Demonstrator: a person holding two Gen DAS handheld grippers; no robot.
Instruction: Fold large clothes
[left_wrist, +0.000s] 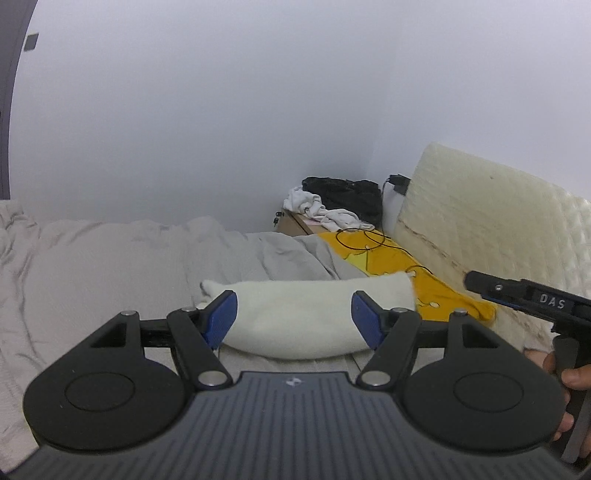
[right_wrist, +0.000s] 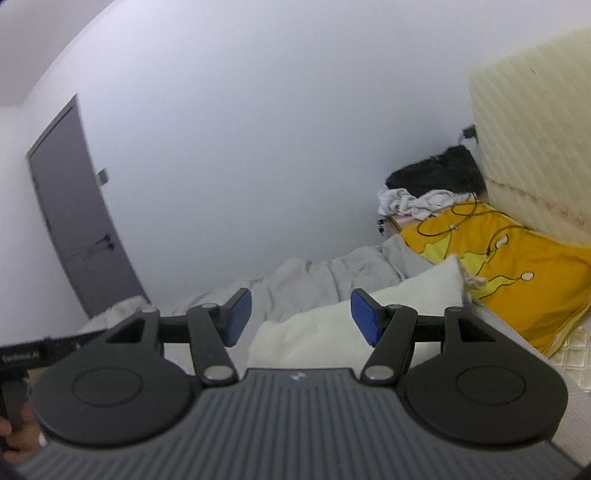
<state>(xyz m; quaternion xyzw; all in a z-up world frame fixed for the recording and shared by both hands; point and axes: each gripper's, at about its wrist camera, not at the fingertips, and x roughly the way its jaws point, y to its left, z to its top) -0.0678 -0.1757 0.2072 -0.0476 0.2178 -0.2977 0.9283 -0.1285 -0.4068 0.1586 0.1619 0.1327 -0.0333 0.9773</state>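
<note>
On the far left sits a grey door (right_wrist: 79, 206), then a rumpled grey sheet (left_wrist: 92, 266). Left gripper (left_wrist: 293, 314) hangs wide, nothing in it. A white folded garment (left_wrist: 306, 314), maybe a towel, lies ahead. Right gripper (right_wrist: 301, 317) gapes empty too. Yellow pillow (right_wrist: 509, 273) is far right.

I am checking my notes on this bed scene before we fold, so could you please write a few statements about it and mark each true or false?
1. Both grippers are open with nothing between their fingers: left gripper, right gripper. True.
2. The white folded cloth lies on the bed. True.
3. The cushion is blue. False: it is yellow-orange.
4. A black cable lies across the cushion. True.
5. The door stands wide open. False: it is closed.
</note>
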